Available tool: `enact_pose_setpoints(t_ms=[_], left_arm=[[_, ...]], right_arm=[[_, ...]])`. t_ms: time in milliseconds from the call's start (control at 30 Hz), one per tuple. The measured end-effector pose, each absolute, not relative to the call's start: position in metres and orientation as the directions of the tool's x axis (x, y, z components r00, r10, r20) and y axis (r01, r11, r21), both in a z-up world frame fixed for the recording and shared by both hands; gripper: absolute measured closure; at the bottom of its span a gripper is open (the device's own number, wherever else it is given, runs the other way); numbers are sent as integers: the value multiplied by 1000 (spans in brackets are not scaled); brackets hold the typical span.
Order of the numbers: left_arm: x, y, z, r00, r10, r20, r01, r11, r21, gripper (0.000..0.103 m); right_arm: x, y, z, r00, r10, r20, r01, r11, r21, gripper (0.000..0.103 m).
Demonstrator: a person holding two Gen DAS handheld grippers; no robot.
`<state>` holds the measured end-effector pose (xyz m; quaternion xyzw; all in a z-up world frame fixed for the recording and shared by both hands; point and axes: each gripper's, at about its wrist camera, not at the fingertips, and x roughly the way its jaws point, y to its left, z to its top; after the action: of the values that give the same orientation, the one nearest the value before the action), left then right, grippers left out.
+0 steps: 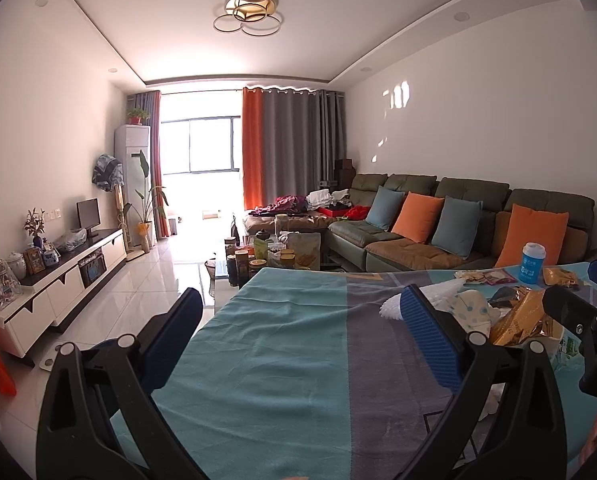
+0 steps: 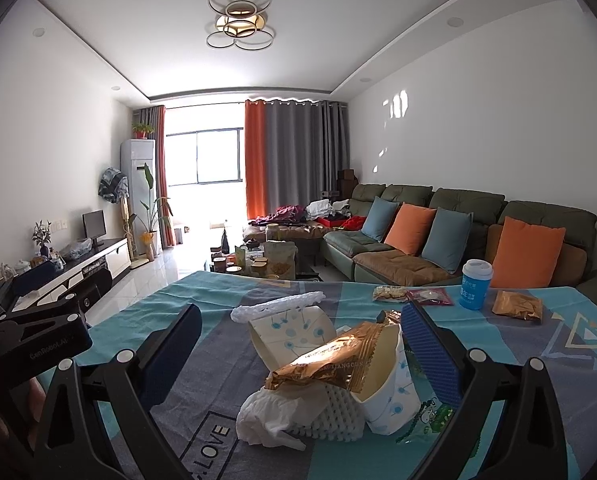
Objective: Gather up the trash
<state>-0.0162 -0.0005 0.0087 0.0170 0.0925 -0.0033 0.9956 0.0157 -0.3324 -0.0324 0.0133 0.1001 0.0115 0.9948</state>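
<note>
A pile of trash lies on the blue and grey tablecloth (image 2: 226,436): a gold snack wrapper (image 2: 326,360), two white paper cups with blue dots (image 2: 386,396) (image 2: 290,336), a crumpled tissue (image 2: 270,416) and white foam netting (image 2: 278,306). My right gripper (image 2: 298,348) is open, its fingers on either side of the pile, holding nothing. My left gripper (image 1: 298,320) is open and empty over bare cloth, left of the pile (image 1: 518,320). Farther back lie a blue cup (image 2: 476,284), another gold wrapper (image 2: 518,306) and small packets (image 2: 414,295).
A green sofa (image 2: 438,248) with orange and blue cushions runs behind the table at right. A cluttered coffee table (image 2: 266,264) stands beyond the table's far edge. A white TV cabinet (image 1: 62,280) lines the left wall across a tiled floor.
</note>
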Motion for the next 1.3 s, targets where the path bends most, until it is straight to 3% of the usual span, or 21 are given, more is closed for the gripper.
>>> enact_pose_setpoints(t_ms=[1300], left_arm=[[-17,-2,5,982,1,-187,6,999,39,6]], right_arm=[[17,-332,-36,979,26,-204,-19,999,36,7]])
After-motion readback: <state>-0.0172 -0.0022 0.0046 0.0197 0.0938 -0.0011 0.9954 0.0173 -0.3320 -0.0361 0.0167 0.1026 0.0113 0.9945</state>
